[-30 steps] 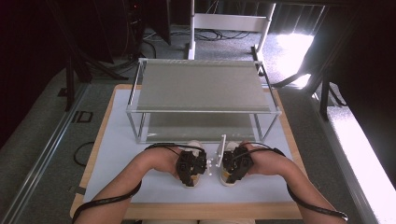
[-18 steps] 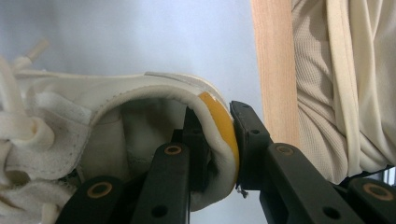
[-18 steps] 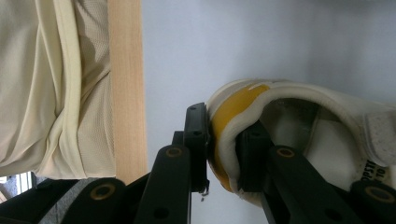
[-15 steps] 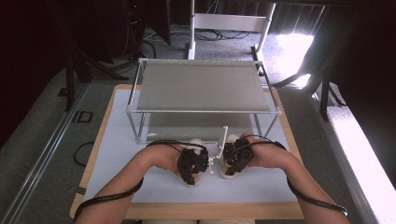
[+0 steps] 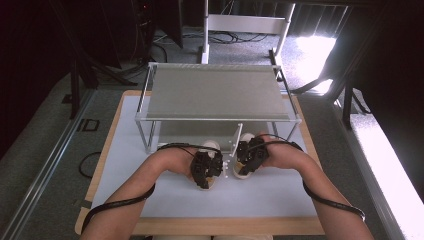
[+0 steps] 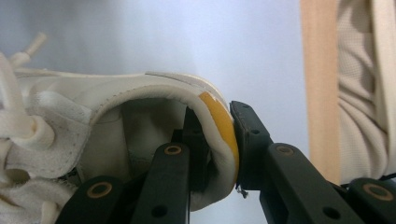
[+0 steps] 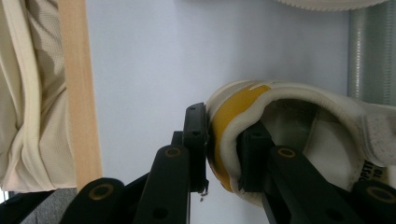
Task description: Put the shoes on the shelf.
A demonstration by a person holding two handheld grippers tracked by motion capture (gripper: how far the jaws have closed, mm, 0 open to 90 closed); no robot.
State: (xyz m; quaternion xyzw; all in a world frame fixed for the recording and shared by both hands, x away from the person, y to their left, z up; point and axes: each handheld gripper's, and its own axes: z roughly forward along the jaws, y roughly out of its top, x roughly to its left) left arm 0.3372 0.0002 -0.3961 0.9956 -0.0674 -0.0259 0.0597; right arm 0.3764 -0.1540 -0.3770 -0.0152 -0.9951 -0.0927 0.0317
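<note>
The table, white on top with a wooden edge, carries everything. Straight ahead of both grippers stands a metal rack, its flat mesh shelf above their level and a lower space underneath. The rack's front post rises between the two grippers (just beside the right one), and its front rail crosses right in front of them.

The left shoe lies on the table under the left gripper, toe toward the rack. In the left gripper view, that gripper is clamped on the shoe's heel: one jaw inside the collar, the other outside against the yellow heel patch. Its laces trail off to the far side.

The right shoe sits under the right gripper, its toe reaching under the rack's front rail. In the right gripper view the gripper pinches the yellow heel the same way, one jaw inside, one outside.

Behind both grippers, past the table's wooden edge, is the person's beige clothing.
</note>
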